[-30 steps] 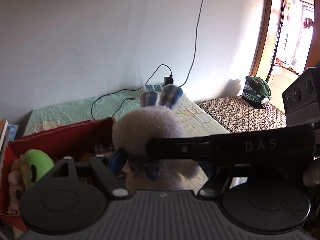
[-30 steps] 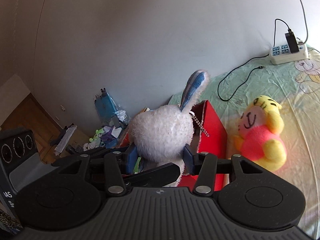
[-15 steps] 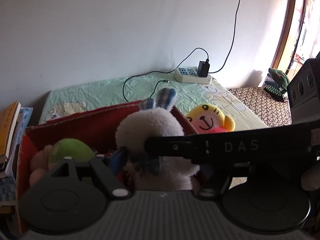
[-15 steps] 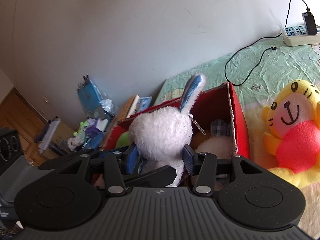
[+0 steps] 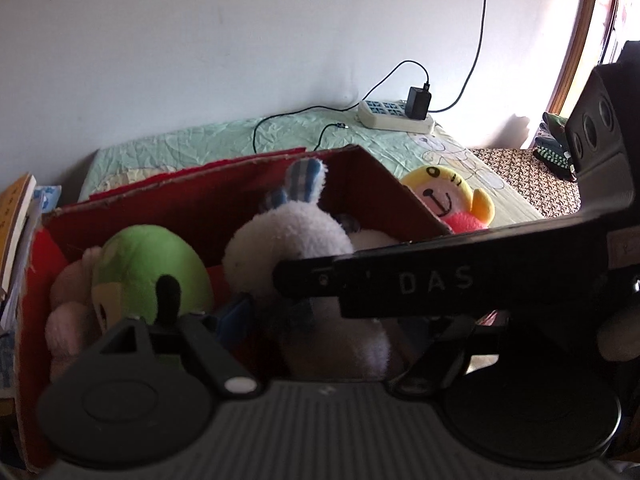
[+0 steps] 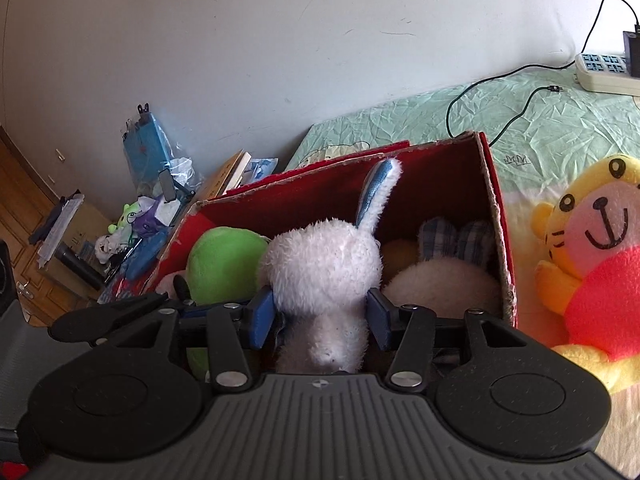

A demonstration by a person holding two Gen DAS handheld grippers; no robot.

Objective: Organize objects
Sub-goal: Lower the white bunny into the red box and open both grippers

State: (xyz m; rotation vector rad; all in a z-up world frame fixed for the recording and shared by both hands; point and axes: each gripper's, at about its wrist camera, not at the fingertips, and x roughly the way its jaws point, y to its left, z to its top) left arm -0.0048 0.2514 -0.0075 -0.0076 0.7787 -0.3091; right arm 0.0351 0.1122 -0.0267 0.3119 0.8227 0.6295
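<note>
Right wrist: red box (image 6: 494,184) on green bedsheet (image 6: 552,120)

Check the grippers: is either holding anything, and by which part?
The right gripper clamps the white plush rabbit at its neck, just under the head, over the red box. Left gripper: cannot tell.

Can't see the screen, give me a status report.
Right tongs shut on white bunny, over red box. Left tongs beside it, grip unclear. Green plush close alongside.
</note>
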